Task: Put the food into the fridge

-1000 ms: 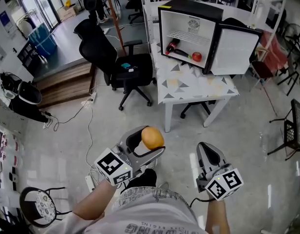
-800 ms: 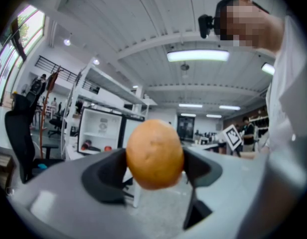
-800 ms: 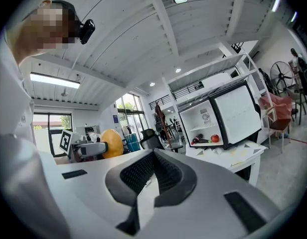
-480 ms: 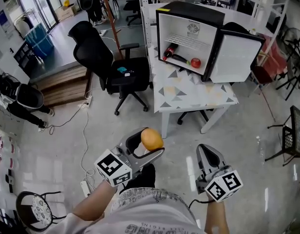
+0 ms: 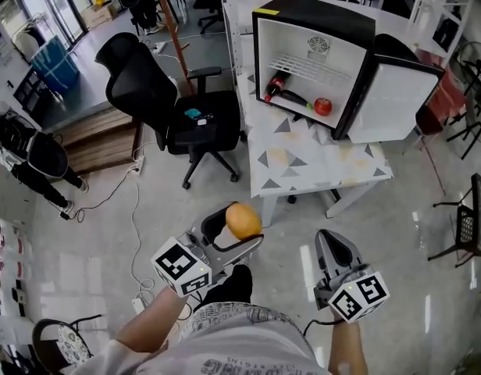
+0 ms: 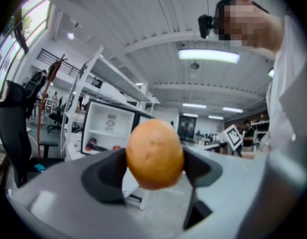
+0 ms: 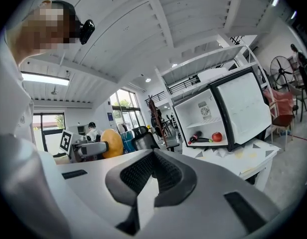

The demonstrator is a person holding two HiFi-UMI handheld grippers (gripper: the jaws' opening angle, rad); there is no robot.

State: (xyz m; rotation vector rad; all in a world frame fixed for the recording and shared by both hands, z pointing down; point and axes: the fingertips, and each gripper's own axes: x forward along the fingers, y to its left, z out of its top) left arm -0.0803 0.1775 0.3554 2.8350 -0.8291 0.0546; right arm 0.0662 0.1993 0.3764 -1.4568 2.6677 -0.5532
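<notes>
Carrying step: orange [image 6: 154, 154] pinched in the left gripper [image 5: 240, 229], jaws spread only to the fruit's width, one pad against each side. It is held low and near the person, well apart from the open fridge [image 5: 318, 10] on the far table [image 5: 318, 158]. Right gripper [image 7: 152, 176] pressed together, empty. Judgement: the next move calls for approaching the table, then reaching the orange in beside the apple [image 5: 323, 106].

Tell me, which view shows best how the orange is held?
The left gripper view: the orange sits large and central, clamped between both fingers. The head view shows it smaller, from above; the right gripper view, small and distant.
</notes>
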